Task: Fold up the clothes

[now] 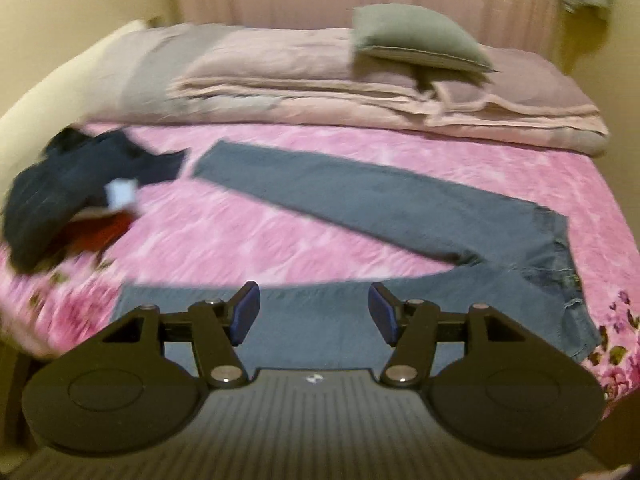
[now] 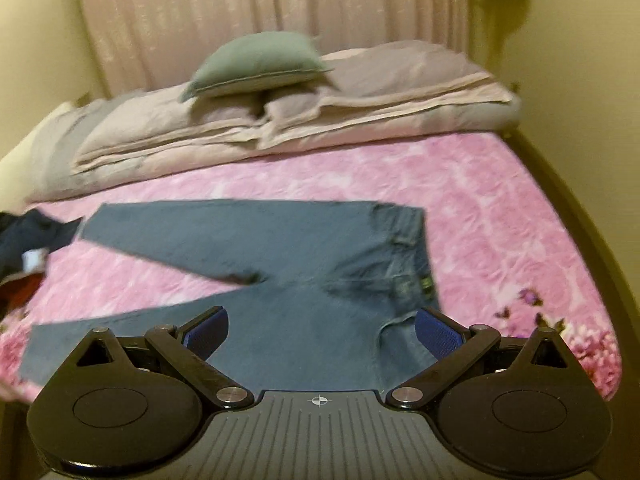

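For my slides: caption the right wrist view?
Open right gripper above blue jeans spread legs apart on a pink bedspread.

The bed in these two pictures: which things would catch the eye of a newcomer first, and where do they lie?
First, the blue jeans spread flat on the pink bedspread, legs apart and pointing left, waist to the right. Next, the heap of dark clothes at the left edge of the bed. At the far side, a green cushion rests on folded bedding.

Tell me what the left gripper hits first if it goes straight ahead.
Probably the jeans: the left gripper, jaws open and empty, points over the near leg lying on the pink bedspread. Depth is uncertain.
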Demonstrator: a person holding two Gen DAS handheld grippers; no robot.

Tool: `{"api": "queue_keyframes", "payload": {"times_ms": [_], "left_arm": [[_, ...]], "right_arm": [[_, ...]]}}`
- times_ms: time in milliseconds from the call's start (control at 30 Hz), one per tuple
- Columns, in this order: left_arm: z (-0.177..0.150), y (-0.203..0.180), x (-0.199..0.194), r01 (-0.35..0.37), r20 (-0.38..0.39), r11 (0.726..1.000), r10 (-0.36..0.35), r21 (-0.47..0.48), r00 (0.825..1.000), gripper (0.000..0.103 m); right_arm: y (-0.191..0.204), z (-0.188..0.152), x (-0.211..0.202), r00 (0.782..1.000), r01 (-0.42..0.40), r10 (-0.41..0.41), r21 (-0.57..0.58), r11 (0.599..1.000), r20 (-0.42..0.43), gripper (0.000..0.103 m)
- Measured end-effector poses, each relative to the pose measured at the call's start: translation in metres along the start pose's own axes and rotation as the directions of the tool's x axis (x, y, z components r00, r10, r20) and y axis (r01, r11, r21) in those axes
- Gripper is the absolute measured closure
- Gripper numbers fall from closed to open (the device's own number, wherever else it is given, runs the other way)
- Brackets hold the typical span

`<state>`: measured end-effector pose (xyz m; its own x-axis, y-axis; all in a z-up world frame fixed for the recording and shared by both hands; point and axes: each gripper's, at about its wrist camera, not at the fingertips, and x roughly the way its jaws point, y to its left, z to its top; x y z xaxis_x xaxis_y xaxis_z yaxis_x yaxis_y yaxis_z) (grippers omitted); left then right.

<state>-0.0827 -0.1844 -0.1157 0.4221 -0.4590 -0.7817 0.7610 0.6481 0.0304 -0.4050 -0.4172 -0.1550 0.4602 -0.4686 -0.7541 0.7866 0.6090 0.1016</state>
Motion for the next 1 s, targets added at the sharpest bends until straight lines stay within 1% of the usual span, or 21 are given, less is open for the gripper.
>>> {"api": "queue_keyframes", "payload": {"times_ms": [67,133,167,267,333,400,467,533,633,733,800,933,1000], "left_arm": [[0.027,0.000,0.021,0.044,0.008,0.997,-0.045,0.058,0.999,0.046],[0.053,-0.002,0.042,0.088,0.014,0.988,-0.090,0.124,0.996,0.044],[0.065,-0.001,0.053,0.110,0.016,0.982,-0.114,0.152,0.993,0.041],[0.101,0.002,0.086,0.172,0.014,0.957,-0.180,0.232,0.984,0.040],[0.120,0.006,0.111,0.196,-0.002,0.944,-0.203,0.263,0.979,0.040],[0.138,0.007,0.141,0.224,-0.025,0.930,-0.227,0.292,0.974,0.040],[0.148,0.005,0.166,0.245,-0.050,0.917,-0.241,0.315,0.969,0.040],[0.156,0.002,0.191,0.266,-0.076,0.903,-0.256,0.338,0.964,0.040],[0.161,-0.008,0.227,0.302,-0.115,0.882,-0.279,0.363,0.953,0.040],[0.158,-0.016,0.261,0.320,-0.144,0.871,-0.286,0.374,0.947,0.040],[0.155,-0.023,0.288,0.332,-0.162,0.860,-0.291,0.388,0.943,0.040],[0.149,-0.037,0.341,0.356,-0.197,0.838,-0.300,0.414,0.933,0.044],[0.146,-0.043,0.368,0.369,-0.214,0.826,-0.304,0.427,0.928,0.050]], "right_arm": [[0.004,0.012,0.009,0.999,0.042,-0.042,0.029,0.999,-0.011,0.001],[0.011,0.024,0.020,0.996,0.083,-0.082,0.060,0.995,-0.019,0.001],[0.015,0.030,0.025,0.995,0.100,-0.099,0.071,0.992,-0.023,0.001],[0.029,0.048,0.049,0.988,0.150,-0.146,0.086,0.985,-0.052,0.001],[0.034,0.062,0.070,0.984,0.164,-0.155,0.100,0.981,-0.091,0.001],[0.038,0.070,0.092,0.982,0.169,-0.156,0.124,0.978,-0.111,0.001],[0.042,0.077,0.113,0.980,0.164,-0.145,0.140,0.977,-0.136,0.001],[0.045,0.081,0.135,0.980,0.149,-0.126,0.146,0.978,-0.153,0.001],[0.043,0.089,0.173,0.978,0.149,-0.121,0.160,0.976,-0.172,0.001],[0.030,0.094,0.212,0.976,0.147,-0.112,0.188,0.971,-0.186,0.001],[0.019,0.099,0.241,0.976,0.135,-0.098,0.183,0.974,-0.196,0.001],[0.006,0.111,0.297,0.976,0.104,-0.085,0.085,0.991,-0.198,0.001],[0.002,0.117,0.325,0.978,0.075,-0.072,0.009,0.997,-0.195,0.001]]}}
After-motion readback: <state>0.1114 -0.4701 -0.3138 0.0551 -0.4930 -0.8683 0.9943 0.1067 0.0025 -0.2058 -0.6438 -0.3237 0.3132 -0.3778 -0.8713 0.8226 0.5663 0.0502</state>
